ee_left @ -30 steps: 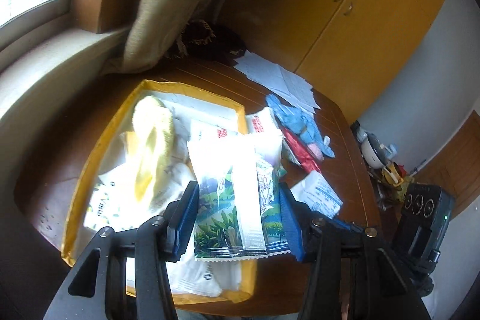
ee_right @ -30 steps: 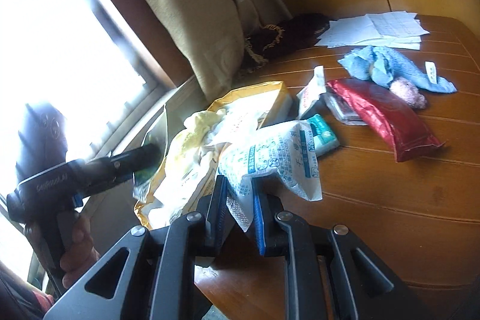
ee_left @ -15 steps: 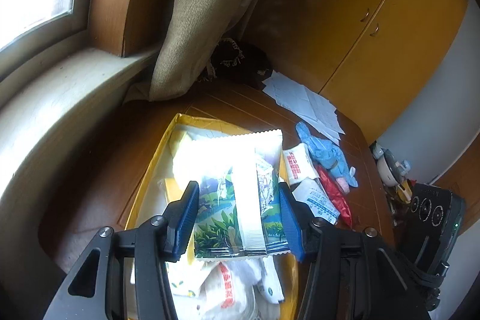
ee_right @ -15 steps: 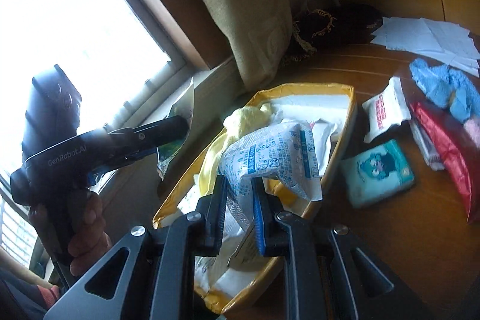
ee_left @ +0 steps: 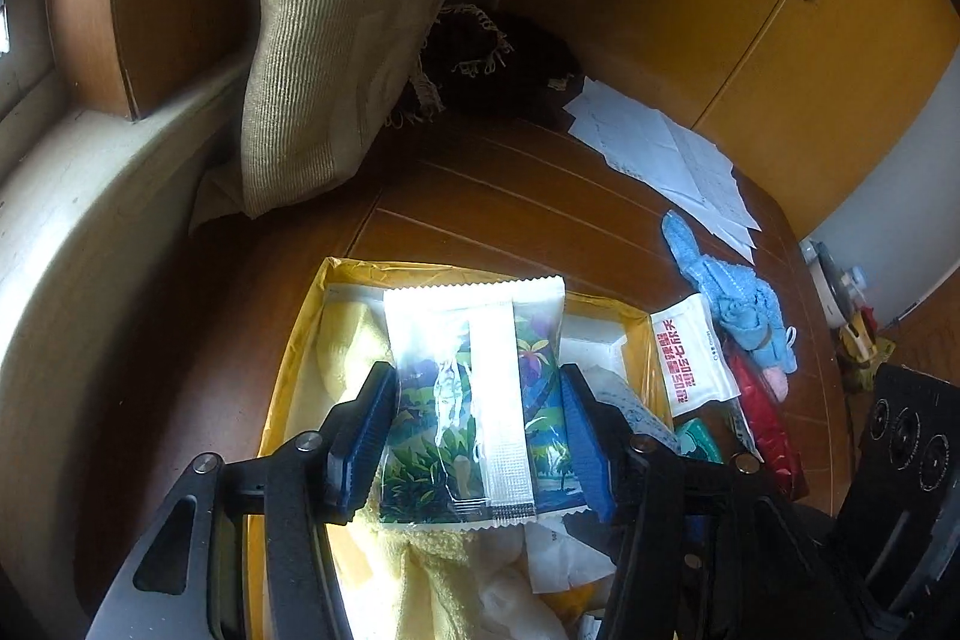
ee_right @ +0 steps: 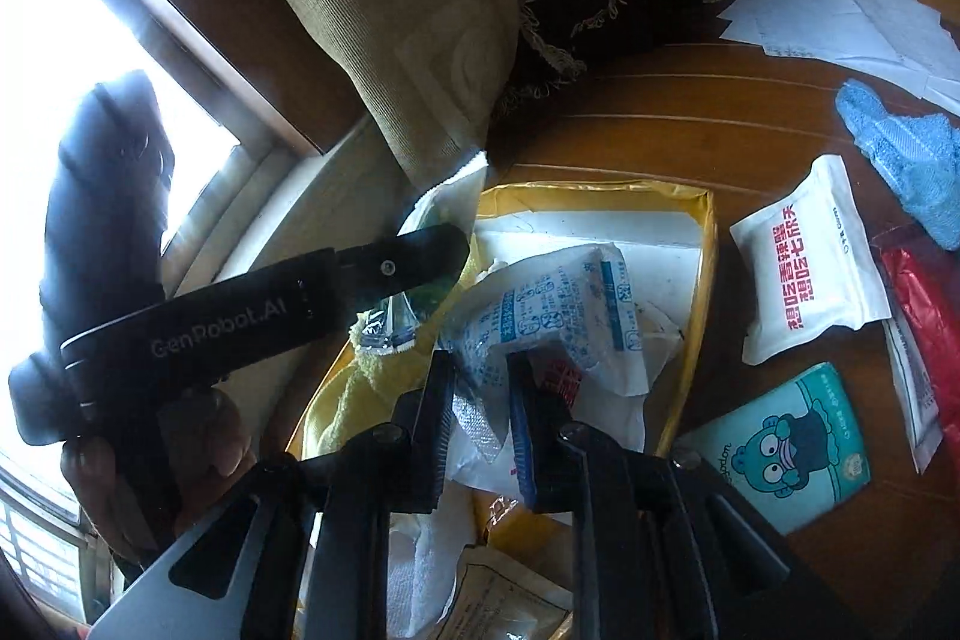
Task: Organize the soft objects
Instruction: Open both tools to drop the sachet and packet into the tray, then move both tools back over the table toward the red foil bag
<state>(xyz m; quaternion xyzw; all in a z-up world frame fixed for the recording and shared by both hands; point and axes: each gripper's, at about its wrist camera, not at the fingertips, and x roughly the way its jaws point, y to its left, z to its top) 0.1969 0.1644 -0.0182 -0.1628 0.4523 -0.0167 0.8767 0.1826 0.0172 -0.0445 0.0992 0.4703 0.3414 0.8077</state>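
Left gripper [ee_left: 474,436]: pinching jungle-print packet [ee_left: 474,388] above yellow box [ee_left: 300,340].
Right gripper [ee_right: 480,424]: jaws easing apart; blue-print pouch [ee_right: 552,316] between.
My release: lower first, drop flat.

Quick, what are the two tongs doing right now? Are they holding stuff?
Left tongs: closed on the jungle-picture packet, over the yellow box.
Right tongs: closed on the white-and-blue packet, jaws just loosened a little.

yellow towel [ee_left: 420,568] (mostly buried), tray floor [ee_right: 630,226] — covered

Both packets [ee_left: 474,400] now over box [ee_left: 300,340]
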